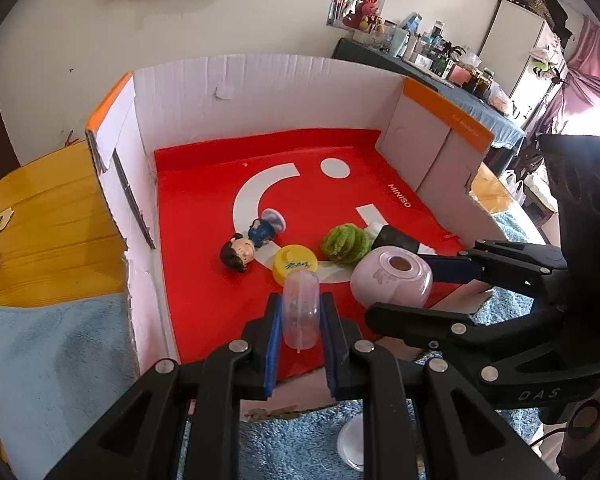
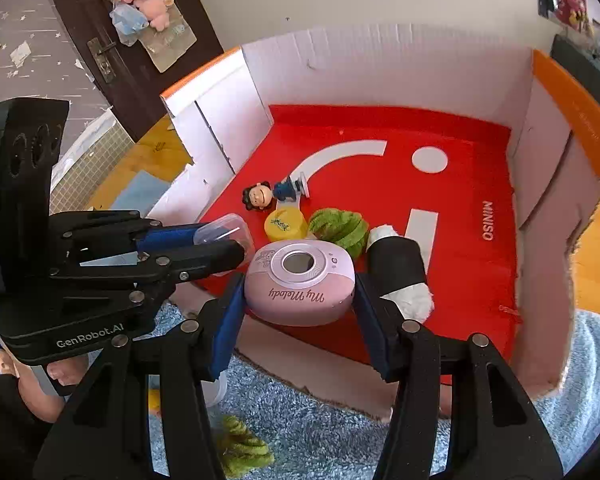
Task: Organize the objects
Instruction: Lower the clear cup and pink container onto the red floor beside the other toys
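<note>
My left gripper (image 1: 300, 320) is shut on a clear plastic capsule (image 1: 300, 310), held just over the front of the red-floored cardboard box (image 1: 204, 208); the capsule also shows in the right wrist view (image 2: 224, 230). My right gripper (image 2: 300, 300) is shut on a pink round My Melody device (image 2: 300, 282), also seen in the left wrist view (image 1: 392, 278), at the box's front edge. Inside the box lie a small doll figure (image 2: 272, 194), a yellow lid (image 2: 286, 224), a green fuzzy object (image 2: 340, 230) and a black-and-white roll (image 2: 400, 268).
The box has white walls with orange flaps (image 2: 576, 116). It sits on a blue towel (image 2: 320, 428) over a wooden table (image 1: 48, 232). Another green fuzzy piece (image 2: 244, 448) and a white round lid (image 1: 350, 446) lie on the towel in front.
</note>
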Demonstrator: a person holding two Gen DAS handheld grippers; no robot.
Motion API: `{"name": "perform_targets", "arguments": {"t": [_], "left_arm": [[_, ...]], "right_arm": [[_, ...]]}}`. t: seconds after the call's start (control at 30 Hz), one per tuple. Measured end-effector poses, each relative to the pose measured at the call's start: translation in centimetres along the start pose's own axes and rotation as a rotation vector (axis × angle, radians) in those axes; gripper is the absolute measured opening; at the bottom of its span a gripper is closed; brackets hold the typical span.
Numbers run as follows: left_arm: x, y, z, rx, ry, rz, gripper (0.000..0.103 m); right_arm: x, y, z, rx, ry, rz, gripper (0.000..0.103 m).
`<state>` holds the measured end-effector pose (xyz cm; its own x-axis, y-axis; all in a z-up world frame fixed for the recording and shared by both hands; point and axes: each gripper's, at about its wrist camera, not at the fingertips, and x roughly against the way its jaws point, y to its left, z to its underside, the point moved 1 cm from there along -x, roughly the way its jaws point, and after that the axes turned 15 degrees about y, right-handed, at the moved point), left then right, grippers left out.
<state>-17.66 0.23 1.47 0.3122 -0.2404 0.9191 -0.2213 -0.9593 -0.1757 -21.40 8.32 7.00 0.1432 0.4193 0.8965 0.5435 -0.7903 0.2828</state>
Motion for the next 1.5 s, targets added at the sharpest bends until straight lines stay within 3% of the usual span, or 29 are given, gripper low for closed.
{"name": "perform_targets", "arguments": {"t": [0.3, 0.97, 1.5], "left_arm": [[-1.2, 0.0, -0.6, -0.015, 0.040, 0.014, 0.019], [-2.7, 0.4, -3.2, 0.012, 0.004, -0.051, 0.019], [-3.9, 1.2, -4.1, 0.045, 0.002, -0.063, 0.019]], "right_arm": [[-0.6, -1.0, -0.5, -0.017, 0.016, 0.029, 0.052], [-0.3, -2.8, -1.3, -0.039, -0.055, 0.190, 0.052], [-0.8, -3.1, -1.7, -0.039, -0.047, 0.194, 0.052]]}}
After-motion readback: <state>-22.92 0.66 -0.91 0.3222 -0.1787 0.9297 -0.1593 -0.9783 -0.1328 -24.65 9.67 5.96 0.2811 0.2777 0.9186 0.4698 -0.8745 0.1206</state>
